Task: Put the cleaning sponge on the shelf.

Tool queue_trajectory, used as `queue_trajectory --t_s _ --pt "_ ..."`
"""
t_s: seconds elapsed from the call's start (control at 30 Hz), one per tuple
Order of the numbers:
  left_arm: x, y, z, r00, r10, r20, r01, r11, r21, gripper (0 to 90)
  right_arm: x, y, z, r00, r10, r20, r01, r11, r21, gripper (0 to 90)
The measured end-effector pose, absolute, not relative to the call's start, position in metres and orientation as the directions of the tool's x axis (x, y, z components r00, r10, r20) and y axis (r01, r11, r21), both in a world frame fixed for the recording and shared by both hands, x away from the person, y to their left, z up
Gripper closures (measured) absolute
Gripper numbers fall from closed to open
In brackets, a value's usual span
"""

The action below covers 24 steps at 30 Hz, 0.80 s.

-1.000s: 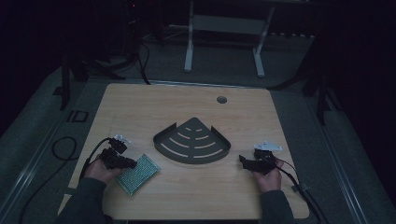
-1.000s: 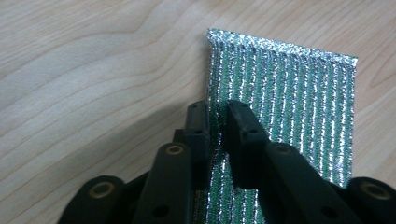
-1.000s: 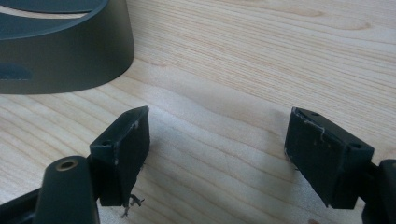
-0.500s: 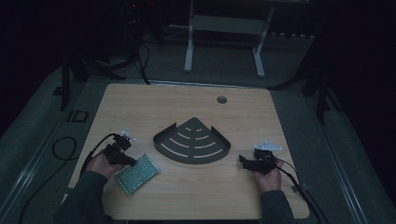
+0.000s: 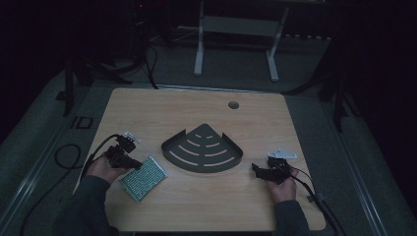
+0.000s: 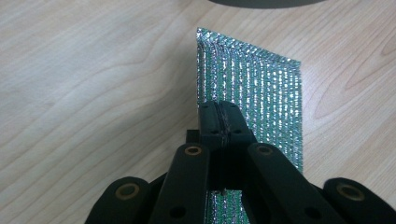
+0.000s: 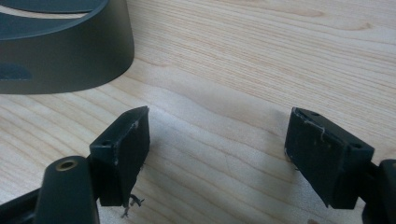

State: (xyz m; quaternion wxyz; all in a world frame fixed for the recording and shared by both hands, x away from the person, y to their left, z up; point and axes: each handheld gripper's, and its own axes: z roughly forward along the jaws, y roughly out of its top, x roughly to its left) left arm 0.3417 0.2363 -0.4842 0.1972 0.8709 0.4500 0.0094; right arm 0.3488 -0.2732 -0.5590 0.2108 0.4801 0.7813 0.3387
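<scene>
My left gripper (image 5: 129,158) at lower left of high view, jaws pinched together on near edge of silvery green mesh pad (image 5: 143,178). In left gripper view pad (image 6: 261,98) stretches up from my closed tips toward upper centre. My right gripper (image 5: 263,170) at lower right, jaws wide apart, nothing between, over bare table (image 5: 206,211). Beyond, centre frame: dark fan-shaped corner shelf (image 5: 202,149), apart from pad.
</scene>
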Motion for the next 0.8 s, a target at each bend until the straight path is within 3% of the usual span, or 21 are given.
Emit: queue_trajectory --t_s 0.8 --pt "0.358 0.230 -0.444 0.605 0.789 -0.104 0.749 -0.520 0.411 90.0 0.349 -0.273 -0.559 -0.450 0.893 -0.004 0.607 0.309 0.732 21.7"
